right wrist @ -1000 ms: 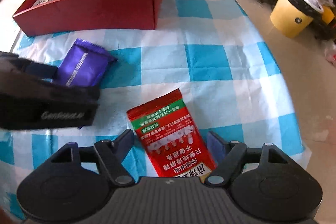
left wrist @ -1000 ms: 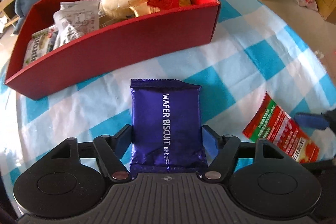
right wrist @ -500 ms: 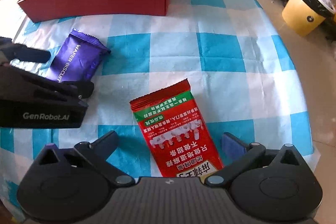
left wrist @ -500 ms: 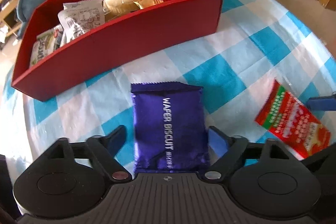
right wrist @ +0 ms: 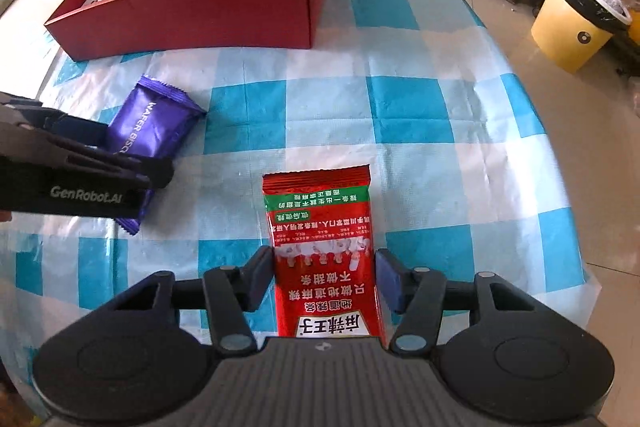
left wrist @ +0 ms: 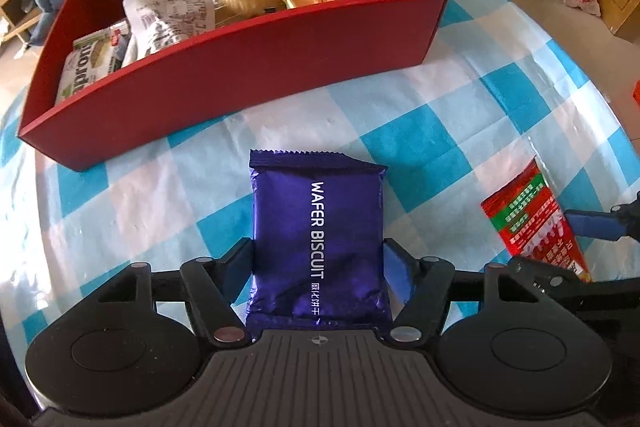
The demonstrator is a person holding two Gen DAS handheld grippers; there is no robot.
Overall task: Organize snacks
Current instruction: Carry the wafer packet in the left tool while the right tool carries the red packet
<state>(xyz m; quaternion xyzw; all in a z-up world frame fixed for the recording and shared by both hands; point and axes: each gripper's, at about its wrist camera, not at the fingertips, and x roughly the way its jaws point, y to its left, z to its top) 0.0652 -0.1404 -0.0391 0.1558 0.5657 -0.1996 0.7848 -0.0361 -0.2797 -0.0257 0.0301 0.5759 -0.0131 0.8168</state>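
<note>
Left wrist view shows the tabletop (left wrist: 460,115) under a blue and white checked cloth, with a long red box (left wrist: 224,67) of packaged snacks at its far side. Nearer lies a glossy purple wafer biscuit packet (left wrist: 316,239), flat, white lettering along its length. The left claw (left wrist: 318,267), pointing steeply down, has just been closing and now pinches that packet by both side edges. Right wrist view shows a red and green snack sachet (right wrist: 324,259) flat on the cloth, pinched between the just-closed right claw (right wrist: 324,277).
</note>
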